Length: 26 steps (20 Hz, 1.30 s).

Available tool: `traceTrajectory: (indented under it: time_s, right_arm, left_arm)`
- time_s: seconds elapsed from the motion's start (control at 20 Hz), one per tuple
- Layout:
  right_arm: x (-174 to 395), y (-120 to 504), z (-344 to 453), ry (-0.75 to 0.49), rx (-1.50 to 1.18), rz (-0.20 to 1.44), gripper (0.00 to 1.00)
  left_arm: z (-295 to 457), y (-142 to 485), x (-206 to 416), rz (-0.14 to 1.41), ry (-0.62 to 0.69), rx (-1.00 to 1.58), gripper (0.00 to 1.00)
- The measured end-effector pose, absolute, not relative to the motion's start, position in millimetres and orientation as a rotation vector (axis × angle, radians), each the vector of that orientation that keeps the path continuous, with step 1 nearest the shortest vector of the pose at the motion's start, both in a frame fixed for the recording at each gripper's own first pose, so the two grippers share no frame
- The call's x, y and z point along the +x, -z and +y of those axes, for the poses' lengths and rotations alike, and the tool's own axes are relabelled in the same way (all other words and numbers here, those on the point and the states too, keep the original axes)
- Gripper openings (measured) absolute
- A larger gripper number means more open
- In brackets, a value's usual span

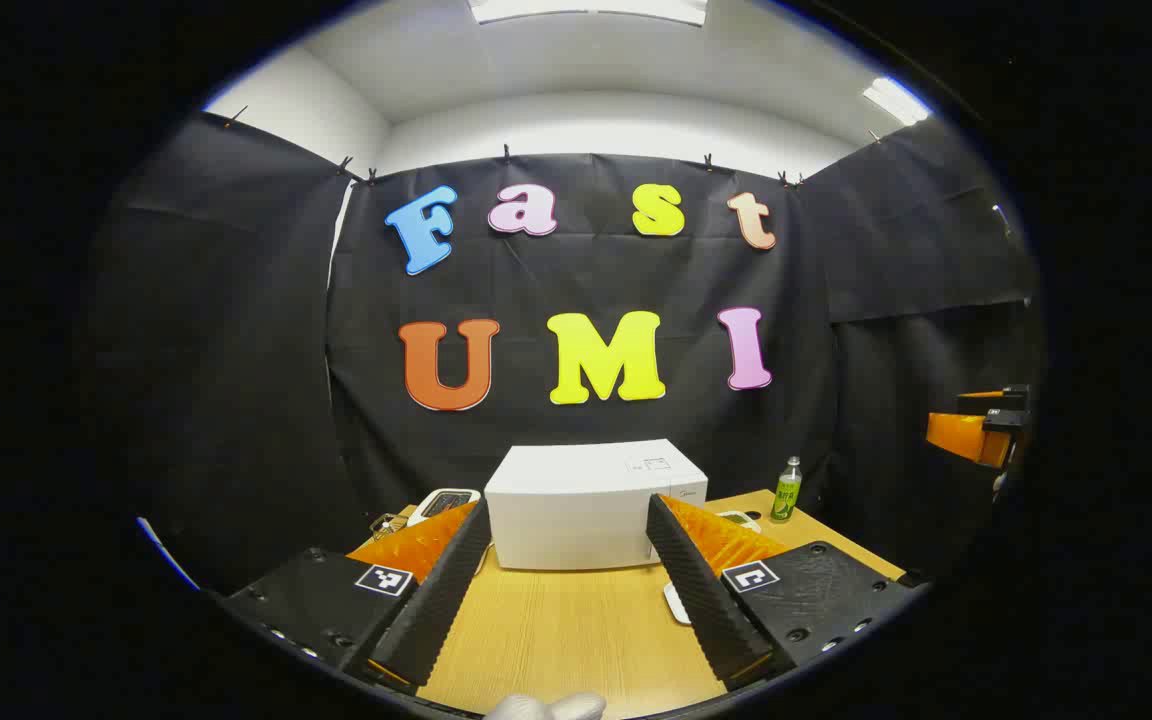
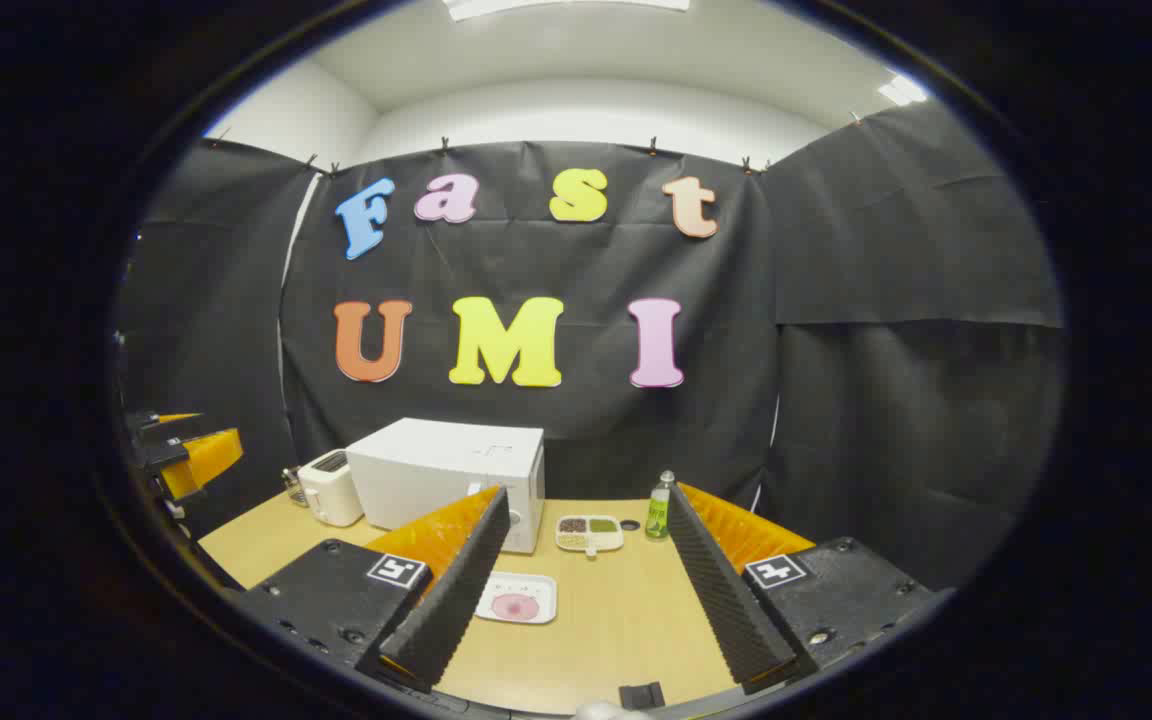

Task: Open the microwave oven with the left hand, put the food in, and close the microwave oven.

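I hold my left gripper (image 1: 568,570) spread and aimed at the closed microwave oven (image 1: 591,505); my right gripper (image 2: 586,570), spread too, waits above the food plate (image 2: 517,600).

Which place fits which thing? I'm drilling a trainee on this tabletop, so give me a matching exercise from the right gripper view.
Things:
1. toaster
2. green bottle
3. white tray with pink food
4. divided dish

Places:
A. between microwave and bottle
B. left of microwave
C. nearest the right gripper, in front of microwave
D. right of divided dish

Pairs: 1-B, 2-D, 3-C, 4-A
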State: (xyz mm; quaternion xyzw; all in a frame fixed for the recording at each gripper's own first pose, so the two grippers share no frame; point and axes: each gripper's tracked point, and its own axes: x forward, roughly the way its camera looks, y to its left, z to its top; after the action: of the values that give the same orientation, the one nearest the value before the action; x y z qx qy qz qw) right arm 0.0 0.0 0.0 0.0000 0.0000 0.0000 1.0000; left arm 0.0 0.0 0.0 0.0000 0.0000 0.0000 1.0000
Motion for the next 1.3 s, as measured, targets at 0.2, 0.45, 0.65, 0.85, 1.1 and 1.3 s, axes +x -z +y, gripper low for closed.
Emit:
traceTrajectory:
  time_s: [0.2,0.45,0.65,0.85,1.1,1.3]
  right_arm:
    - [7,1,0,-0.018,0.000,0.001,0.94]
    - [20,4,0,-0.041,-0.005,0.014,0.94]
    - [31,3,-2,-0.054,-0.002,0.014,1.00]
    - [44,6,-3,-0.072,-0.005,0.023,0.94]
    - [58,9,-26,-0.069,-0.005,0.036,0.94]
    - [70,12,-50,-0.052,-0.006,0.062,1.00]
  left_arm:
    - [1,0,0,0.000,-0.019,0.007,0.96]
    - [5,-2,9,-0.003,-0.045,0.010,0.96]
    - [-4,0,23,-0.004,-0.051,0.005,0.96]
    - [-23,11,43,0.003,-0.027,0.015,0.96]
    - [-63,40,89,0.023,0.022,-0.012,0.96]
    - [-96,74,140,0.042,0.045,0.011,0.96]
